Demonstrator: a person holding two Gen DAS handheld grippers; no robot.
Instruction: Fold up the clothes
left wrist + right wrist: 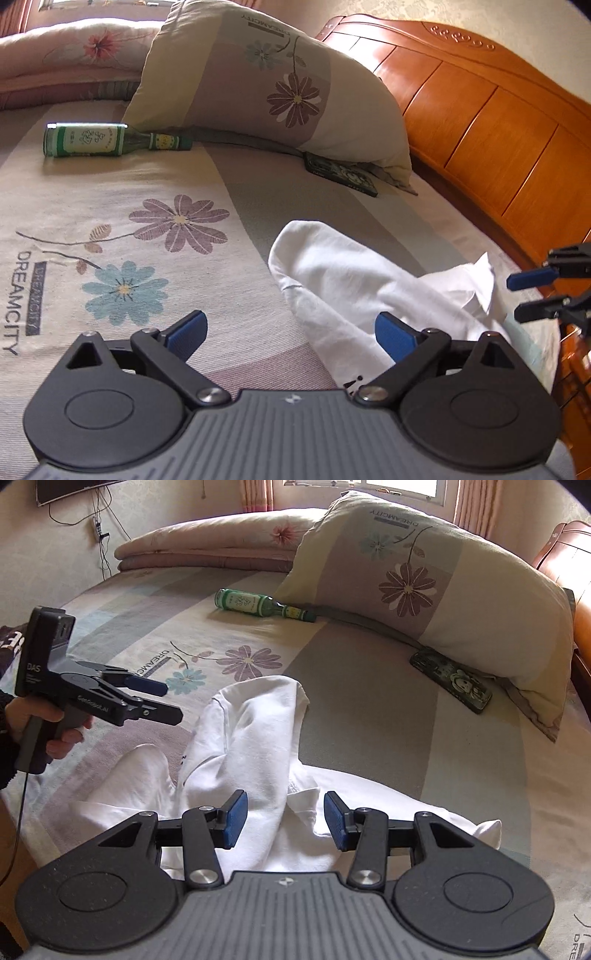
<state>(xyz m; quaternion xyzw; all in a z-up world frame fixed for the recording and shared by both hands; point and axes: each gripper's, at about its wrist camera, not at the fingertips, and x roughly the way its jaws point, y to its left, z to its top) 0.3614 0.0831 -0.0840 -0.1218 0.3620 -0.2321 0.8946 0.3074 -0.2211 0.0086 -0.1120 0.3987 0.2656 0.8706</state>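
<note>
Now | floral bedsheet (369, 709) | white garment (251, 738) crumpled | wood headboard (480, 110)

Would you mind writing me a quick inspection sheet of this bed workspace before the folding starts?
Surface: bedsheet with flower print and DREAMCITY lettering, lying flat.
Job's things: white garment crumpled in a heap near the bed's near edge, not yet folded.
Clutter: green glass bottle lying on its side; dark patterned case partly under the pillow.
Grippers: left gripper open, held in a hand, empty; right gripper open above the garment, empty.
Cables: black cable hanging from the left gripper's handle; wall cables below a screen.
Surroundings: wooden headboard, folded quilt, curtained window.
</note>
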